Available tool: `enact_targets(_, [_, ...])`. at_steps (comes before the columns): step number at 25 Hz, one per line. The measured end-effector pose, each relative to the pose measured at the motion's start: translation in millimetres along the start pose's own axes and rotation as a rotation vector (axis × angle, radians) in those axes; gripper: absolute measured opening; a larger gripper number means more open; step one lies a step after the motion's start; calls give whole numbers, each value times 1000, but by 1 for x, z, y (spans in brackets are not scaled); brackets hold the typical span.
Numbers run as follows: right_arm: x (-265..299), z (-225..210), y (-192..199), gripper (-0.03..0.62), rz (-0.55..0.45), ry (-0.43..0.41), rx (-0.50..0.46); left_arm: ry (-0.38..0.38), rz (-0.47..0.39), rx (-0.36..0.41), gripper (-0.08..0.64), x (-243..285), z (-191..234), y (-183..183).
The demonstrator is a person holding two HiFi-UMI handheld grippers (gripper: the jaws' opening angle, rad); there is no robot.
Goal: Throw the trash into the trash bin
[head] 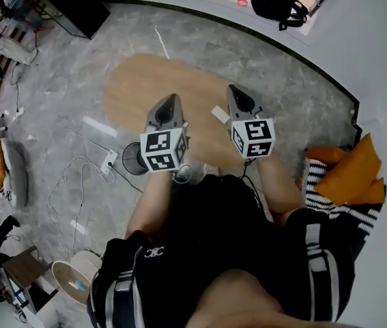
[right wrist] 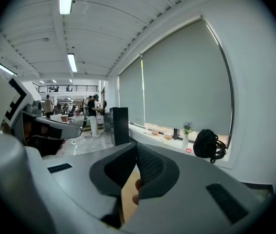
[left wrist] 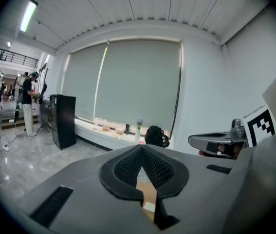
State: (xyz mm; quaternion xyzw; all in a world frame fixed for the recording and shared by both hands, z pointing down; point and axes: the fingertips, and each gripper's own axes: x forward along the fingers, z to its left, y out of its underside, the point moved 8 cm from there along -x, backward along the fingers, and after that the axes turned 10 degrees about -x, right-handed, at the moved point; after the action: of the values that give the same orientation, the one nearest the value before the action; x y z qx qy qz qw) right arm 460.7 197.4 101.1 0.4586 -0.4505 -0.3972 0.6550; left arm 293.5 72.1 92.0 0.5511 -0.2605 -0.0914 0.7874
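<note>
left hand-held gripper & right hand-held gripper side by side over wooden desk, both w/ jaws together. small white scrap lies on desk btwn them. dark round bin on floor by desk's near edge.

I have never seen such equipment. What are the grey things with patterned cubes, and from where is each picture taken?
A person holds a two-jaw gripper in each hand: the left gripper and the right gripper; the cubes belong to them. The head view looks down from a camera on the person's head. The other two views come from cameras on the grippers, looking along their jaws. Below lies a wooden table with a small white scrap on it. Both pairs of jaws are together and seem to hold nothing.
</note>
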Motion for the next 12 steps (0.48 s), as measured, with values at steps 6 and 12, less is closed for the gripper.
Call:
enact_targets(6, [32,-8,45,49,114,-72,-23,-12,77,-33,12,30,5,28])
enact_targets(12, [64,-11,103,99,248,-156,-47,-41,164,-66,12,62,19,72])
